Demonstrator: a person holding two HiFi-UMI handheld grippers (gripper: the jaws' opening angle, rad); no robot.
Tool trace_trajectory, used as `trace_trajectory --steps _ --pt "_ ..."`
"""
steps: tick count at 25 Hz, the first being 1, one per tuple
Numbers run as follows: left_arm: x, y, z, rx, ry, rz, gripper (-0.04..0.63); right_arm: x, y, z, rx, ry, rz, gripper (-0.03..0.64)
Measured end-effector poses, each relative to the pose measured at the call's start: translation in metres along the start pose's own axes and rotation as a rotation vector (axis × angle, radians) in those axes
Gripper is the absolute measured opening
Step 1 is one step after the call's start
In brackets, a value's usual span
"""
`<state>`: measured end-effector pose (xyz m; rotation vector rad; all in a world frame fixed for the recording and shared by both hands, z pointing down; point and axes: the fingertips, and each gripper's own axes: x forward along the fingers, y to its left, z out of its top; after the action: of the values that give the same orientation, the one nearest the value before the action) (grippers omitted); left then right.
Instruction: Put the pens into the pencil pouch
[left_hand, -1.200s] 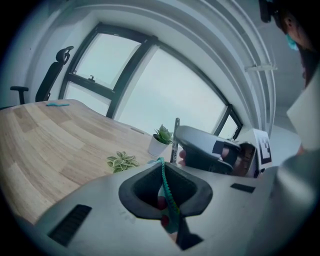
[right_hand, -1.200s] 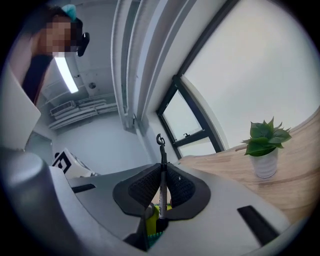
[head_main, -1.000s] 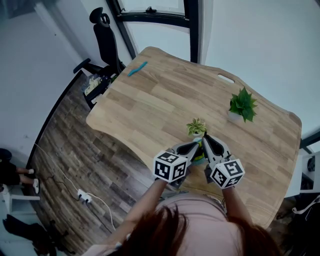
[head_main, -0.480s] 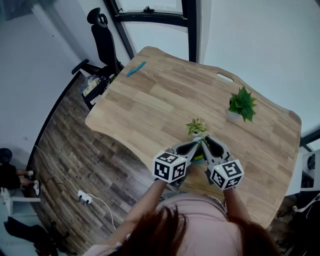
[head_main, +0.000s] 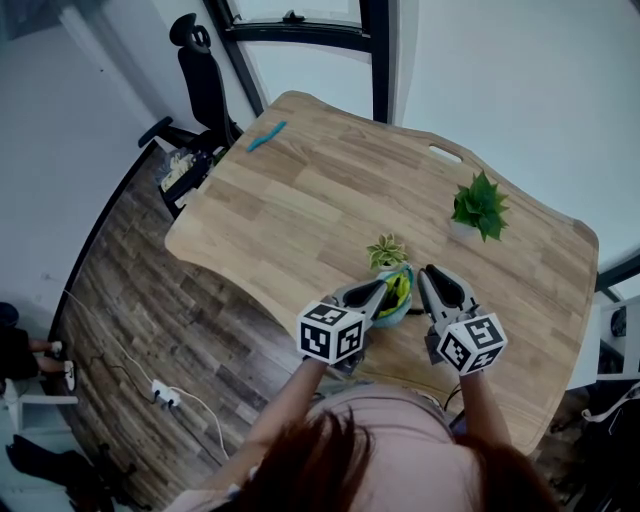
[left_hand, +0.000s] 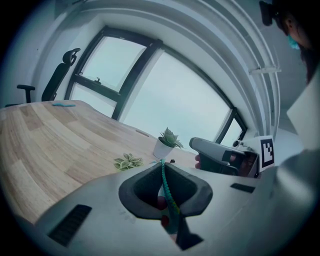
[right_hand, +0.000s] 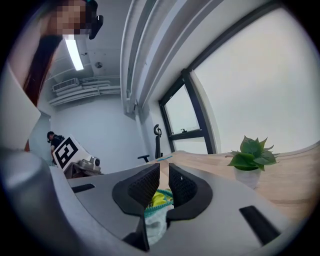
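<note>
Since a second ago the right hand-held gripper has drawn sideways off the pencil pouch, while the left hand-held gripper has kept its place.
The left jaws are pressed together on the pouch's teal zipper edge, pinching it at the near side of the desk, just in front of a small variegated plant. The right jaws have just been opening and stand a narrow gap apart, with nothing between the pads. The pouch's mouth shows beneath them with something yellow-green inside. A teal pen lies well apart at the desk's far left corner, and a green potted plant stands to the right.
</note>
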<state>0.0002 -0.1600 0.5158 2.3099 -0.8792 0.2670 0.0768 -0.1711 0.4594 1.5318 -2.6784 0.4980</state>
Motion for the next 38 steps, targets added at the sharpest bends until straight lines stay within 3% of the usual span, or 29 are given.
trace_trajectory --steps 17,31,38 --pt "-0.003 0.003 -0.002 -0.012 -0.005 0.013 0.014 -0.015 -0.020 -0.104 -0.260 0.441 0.123 0.061" --pt "-0.006 0.008 -0.005 -0.030 -0.001 0.028 0.014 -0.022 -0.020 -0.181 -0.431 0.739 0.297 0.094" --pt "-0.004 0.008 -0.007 -0.033 0.008 0.019 0.014 -0.024 -0.027 -0.205 -0.489 0.839 0.330 0.112"
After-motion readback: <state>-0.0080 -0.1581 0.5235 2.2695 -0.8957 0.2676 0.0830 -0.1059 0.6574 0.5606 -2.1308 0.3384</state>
